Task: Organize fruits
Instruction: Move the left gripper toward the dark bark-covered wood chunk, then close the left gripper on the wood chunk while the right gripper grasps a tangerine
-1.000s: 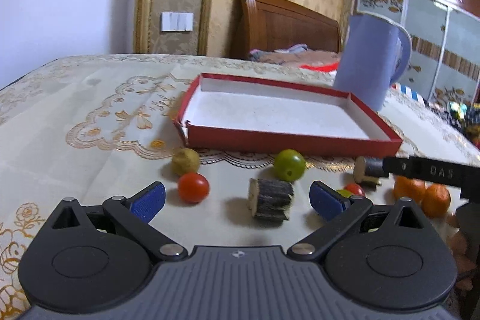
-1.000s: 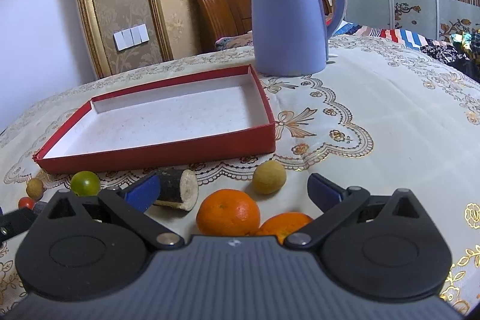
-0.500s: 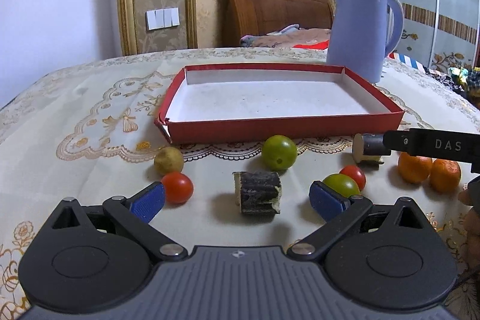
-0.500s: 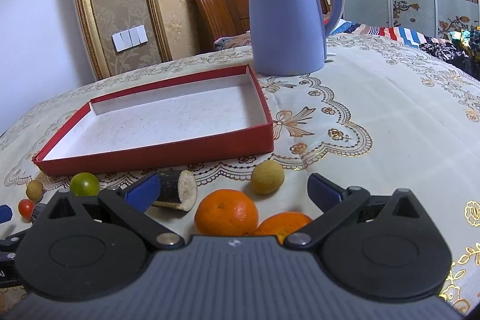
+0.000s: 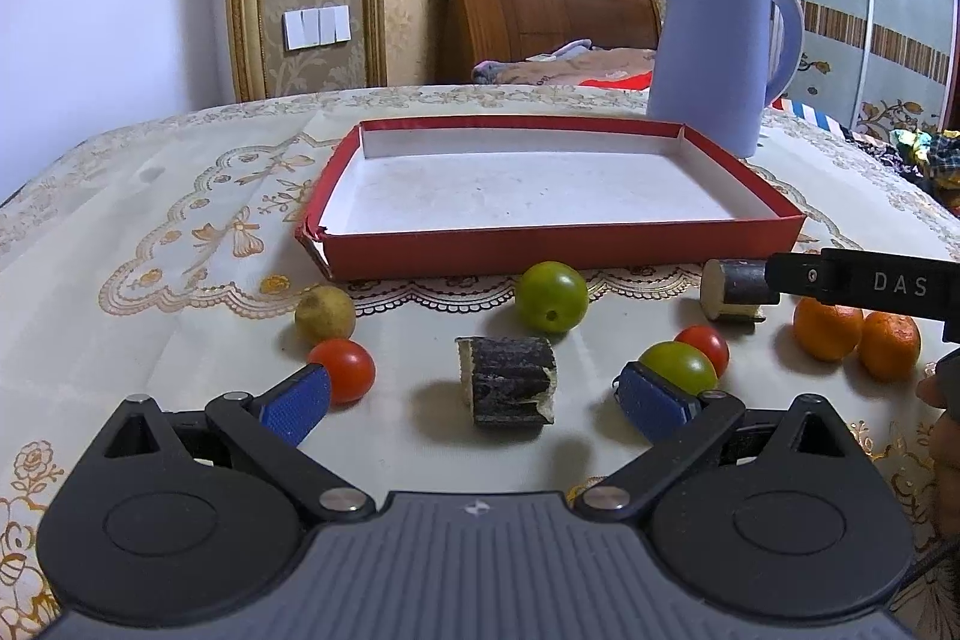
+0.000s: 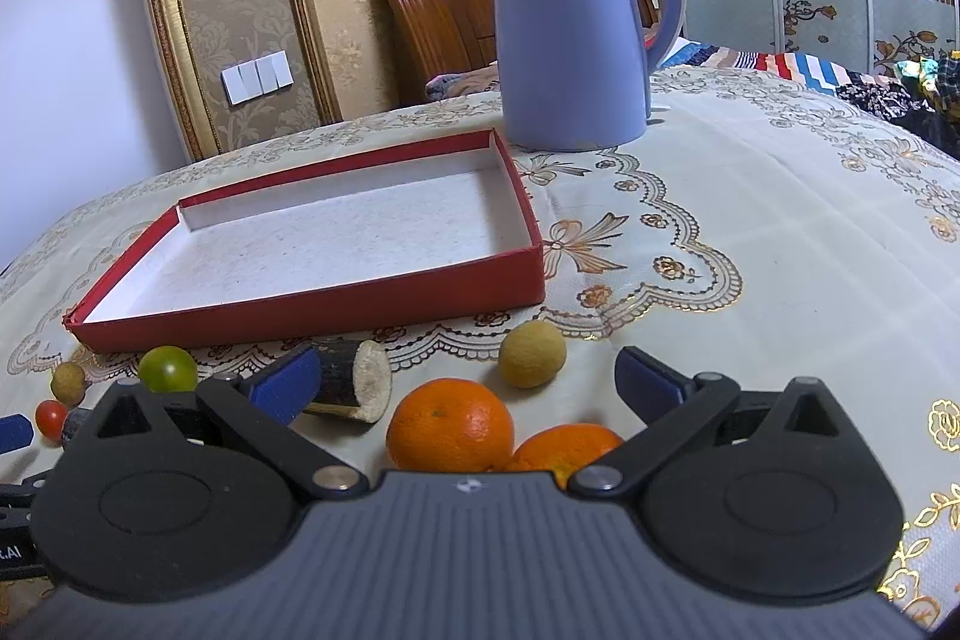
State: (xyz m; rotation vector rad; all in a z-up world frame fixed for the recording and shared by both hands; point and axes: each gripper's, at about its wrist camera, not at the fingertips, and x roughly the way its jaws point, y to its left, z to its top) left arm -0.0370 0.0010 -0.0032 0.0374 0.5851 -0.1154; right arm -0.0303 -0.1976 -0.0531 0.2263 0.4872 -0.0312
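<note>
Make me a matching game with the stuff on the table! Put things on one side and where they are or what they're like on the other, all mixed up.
Things:
1. kettle
2. red tray
3. two oranges
4. dark sugarcane piece

Descriptions:
A. between the open left gripper's fingers
B. nothing inside it
C. close in front of the open right gripper
D. stands behind the tray

Pairs: 1-D, 2-B, 3-C, 4-A

I held both tongs low & level, side by side: left tongs (image 5: 474, 403) spread wide, right tongs (image 6: 468, 379) spread wide too, nothing gripped.
</note>
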